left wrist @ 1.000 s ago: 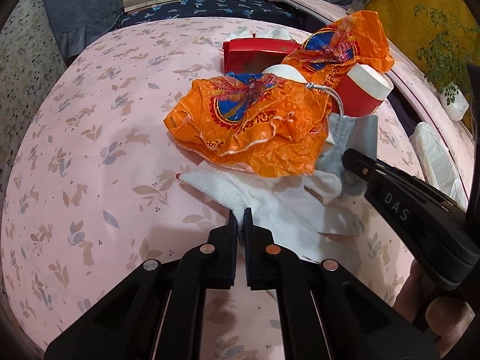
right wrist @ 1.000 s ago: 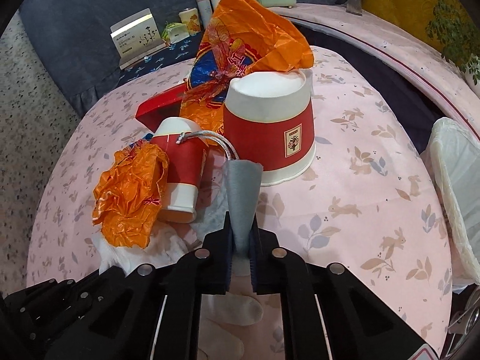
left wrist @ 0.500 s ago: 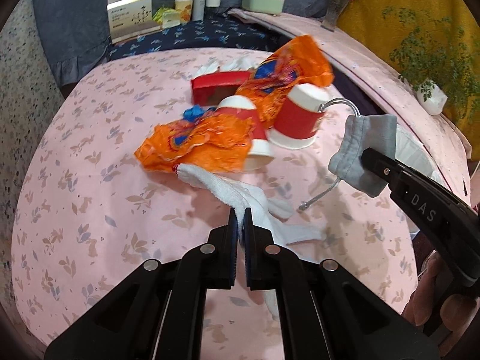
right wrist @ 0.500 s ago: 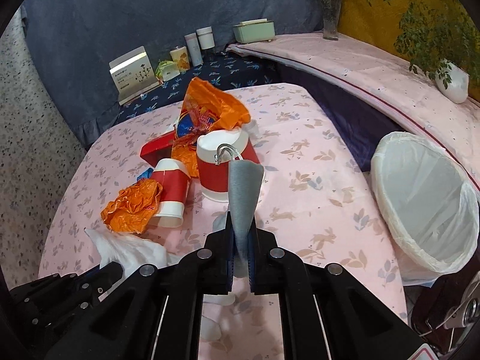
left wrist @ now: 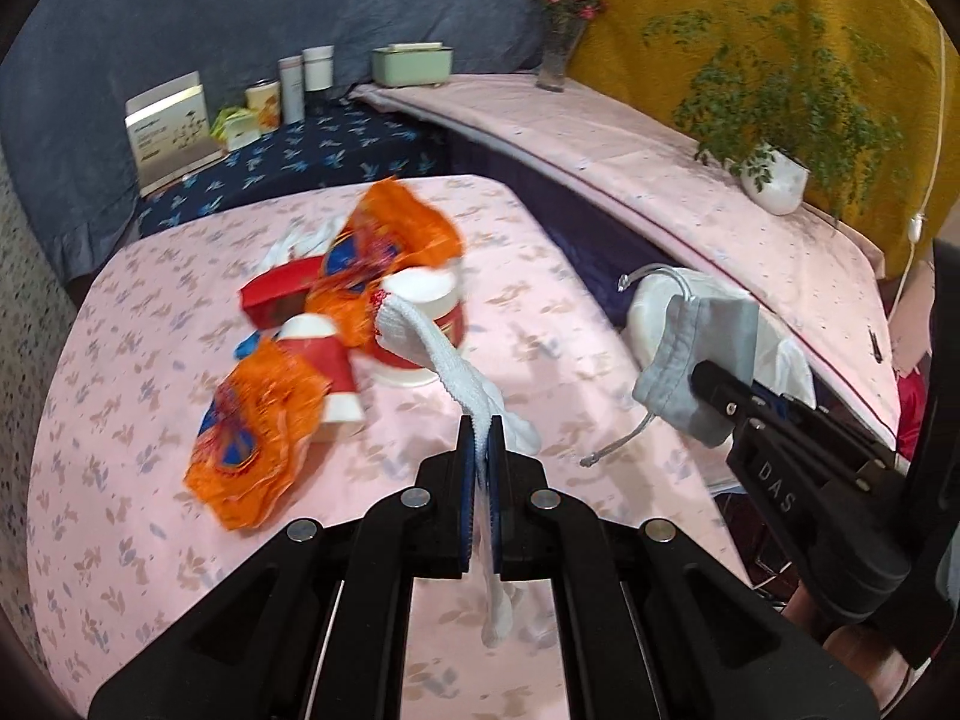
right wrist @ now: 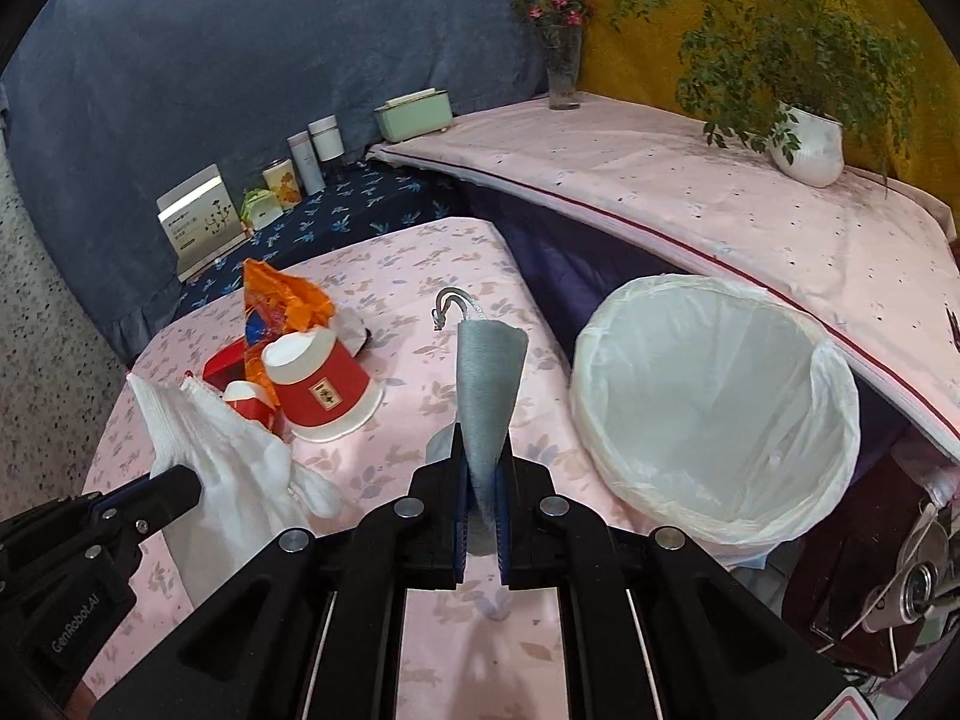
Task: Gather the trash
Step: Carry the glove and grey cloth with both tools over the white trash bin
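My left gripper [left wrist: 480, 450] is shut on a white cloth glove [left wrist: 432, 348], lifted above the pink table; the glove also shows in the right wrist view [right wrist: 204, 444]. My right gripper [right wrist: 480, 468] is shut on a grey drawstring pouch [right wrist: 486, 372], also seen in the left wrist view [left wrist: 702, 348], held up left of the white-lined trash bin [right wrist: 714, 408]. On the table lie orange wrappers [left wrist: 258, 420], two red-and-white paper cups [left wrist: 420, 330] and a red box [left wrist: 276, 300].
The bin stands off the table's right edge beside a dark gap. A pink-covered ledge [right wrist: 690, 198] carries a potted plant [right wrist: 804, 144] and a flower vase [right wrist: 564, 78]. Bottles, a card and a green box [right wrist: 414, 114] stand at the back.
Both grippers have risen and pulled back from the pile, lifting the glove and the pouch off the table. The right gripper has swung right, bringing the trash bin into view.
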The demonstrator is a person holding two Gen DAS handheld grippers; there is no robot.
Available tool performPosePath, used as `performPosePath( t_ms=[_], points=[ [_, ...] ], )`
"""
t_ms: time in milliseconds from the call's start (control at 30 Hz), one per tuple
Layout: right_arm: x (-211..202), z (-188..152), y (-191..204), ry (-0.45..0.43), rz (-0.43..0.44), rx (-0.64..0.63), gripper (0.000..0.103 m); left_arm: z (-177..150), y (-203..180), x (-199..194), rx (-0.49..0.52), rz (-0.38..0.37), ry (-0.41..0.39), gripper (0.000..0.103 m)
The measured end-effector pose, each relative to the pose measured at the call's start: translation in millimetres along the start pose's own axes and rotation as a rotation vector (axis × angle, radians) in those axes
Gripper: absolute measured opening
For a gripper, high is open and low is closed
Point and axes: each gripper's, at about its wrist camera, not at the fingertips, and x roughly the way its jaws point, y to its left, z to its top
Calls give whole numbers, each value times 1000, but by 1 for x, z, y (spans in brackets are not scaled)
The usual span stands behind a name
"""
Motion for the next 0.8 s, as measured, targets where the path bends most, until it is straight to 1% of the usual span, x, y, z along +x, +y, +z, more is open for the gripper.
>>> performPosePath(
  t_ms=[267, 533, 667, 800],
  points=[
    [-1, 8, -48, -24, -78, 61, 7, 28, -47, 13, 68, -61, -20, 3],
    [11, 13, -98, -16, -137, 128, 7, 62, -98, 32, 133, -115, -39, 3],
    [17, 15, -115, -5, -163, 153, 7, 78, -127, 39, 169, -143, -60, 4],
    [22, 17, -130, 0, -179, 178, 8, 87, -147, 50, 189, -172, -53, 4]
  ],
)
